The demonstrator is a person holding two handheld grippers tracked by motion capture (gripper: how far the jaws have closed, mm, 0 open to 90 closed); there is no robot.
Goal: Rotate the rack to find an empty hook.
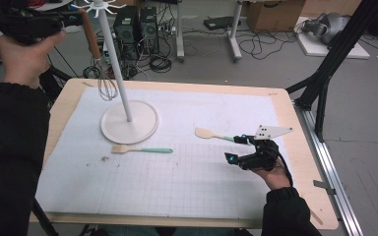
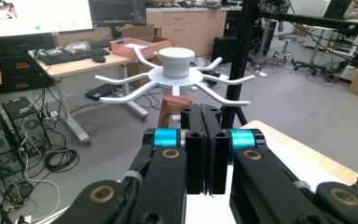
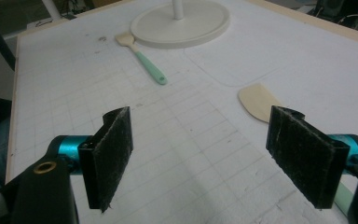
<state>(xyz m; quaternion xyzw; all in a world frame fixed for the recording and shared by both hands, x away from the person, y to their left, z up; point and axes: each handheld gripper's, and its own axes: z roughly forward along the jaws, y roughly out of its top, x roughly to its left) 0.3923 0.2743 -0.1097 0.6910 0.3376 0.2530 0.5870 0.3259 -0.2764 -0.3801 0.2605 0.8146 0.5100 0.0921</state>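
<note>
While the left claw (image 1: 76, 18) is raised high at the far left corner, the high view shows it clenched on the brown wooden handle of a wire whisk (image 1: 102, 73), which hangs beside the pole of the white hook-topped utensil stand (image 1: 128, 123). Two tools lie on the white gridded surface (image 1: 177, 182): a spatula with a mint-green handle (image 1: 142, 150) just in front of the stand's round base, and a pale wooden spoon with a green handle (image 1: 211, 134) next to the right claw (image 1: 241, 147).

In the left gripper view the jaws are pressed together, the whisk handle (image 2: 171, 108) rising just behind them under the stand's ring of curved white hooks (image 2: 177, 77) — the hanging step looks to be in hand. To do it well, lift the handle's end above a hook tip, ease it over, and let go only once it catches.

In the right gripper view the jaws stand released, wide apart above the mat, the spoon's bowl (image 3: 257, 101) near the right jaw.
</note>
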